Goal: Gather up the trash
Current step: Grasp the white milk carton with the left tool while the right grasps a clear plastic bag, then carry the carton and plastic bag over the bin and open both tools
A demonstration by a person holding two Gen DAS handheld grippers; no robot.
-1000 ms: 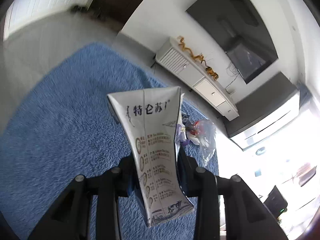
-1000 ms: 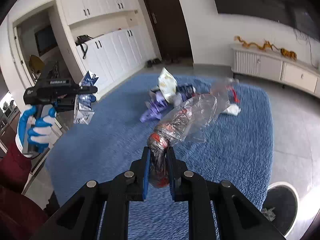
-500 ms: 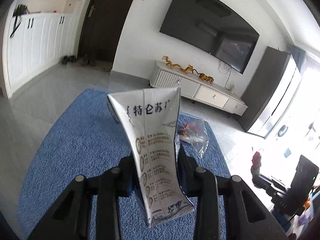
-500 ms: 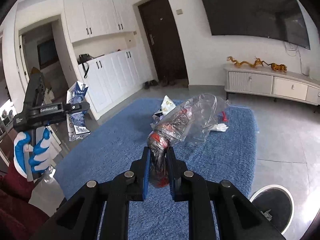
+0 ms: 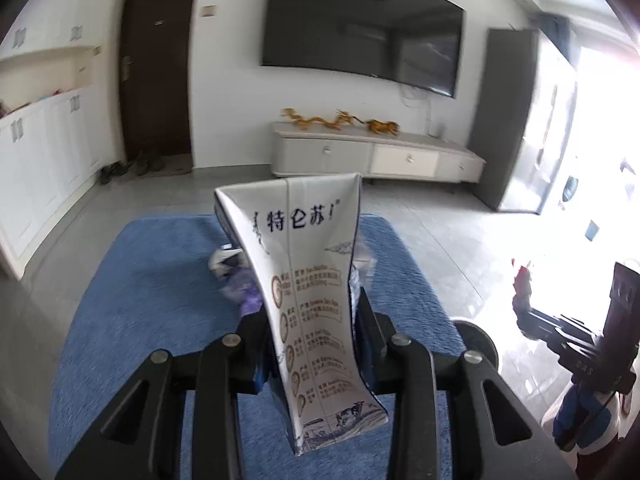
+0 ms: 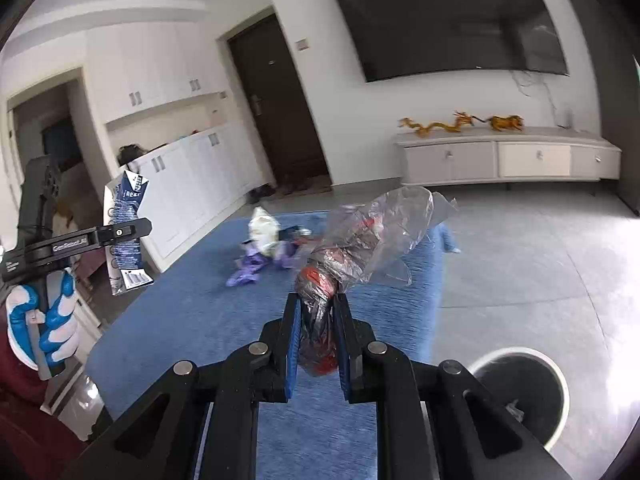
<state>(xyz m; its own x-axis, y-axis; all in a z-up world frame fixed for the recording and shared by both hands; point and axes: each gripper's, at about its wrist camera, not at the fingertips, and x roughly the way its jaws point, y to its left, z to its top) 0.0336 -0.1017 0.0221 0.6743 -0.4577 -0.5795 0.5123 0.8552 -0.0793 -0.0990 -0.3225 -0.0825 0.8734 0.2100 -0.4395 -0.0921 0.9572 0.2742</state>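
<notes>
My left gripper (image 5: pixel 312 320) is shut on a squashed white and blue milk carton (image 5: pixel 308 280) and holds it upright in the air above the blue rug (image 5: pixel 140 300). The carton also shows at the left of the right wrist view (image 6: pixel 126 232). My right gripper (image 6: pixel 318 304) is shut on a crumpled clear plastic bag with red and dark contents (image 6: pixel 360 240), held above the rug (image 6: pixel 200 320). More trash lies on the rug: a white crumpled bag (image 6: pixel 263 230) and purple wrappers (image 6: pixel 250 268). A round bin with a white rim (image 6: pixel 520 392) stands on the floor at the lower right.
A low white TV cabinet (image 6: pixel 504 160) with gold dragon ornaments stands along the far wall under a large TV. A dark door (image 6: pixel 276 112) and white cupboards (image 6: pixel 192 184) are at the left. Grey tiled floor (image 6: pixel 540 248) surrounds the rug.
Both grippers have swung and tilted up, so more wall and TV show. The bin has come closer in the right view. Both still hold their trash.
</notes>
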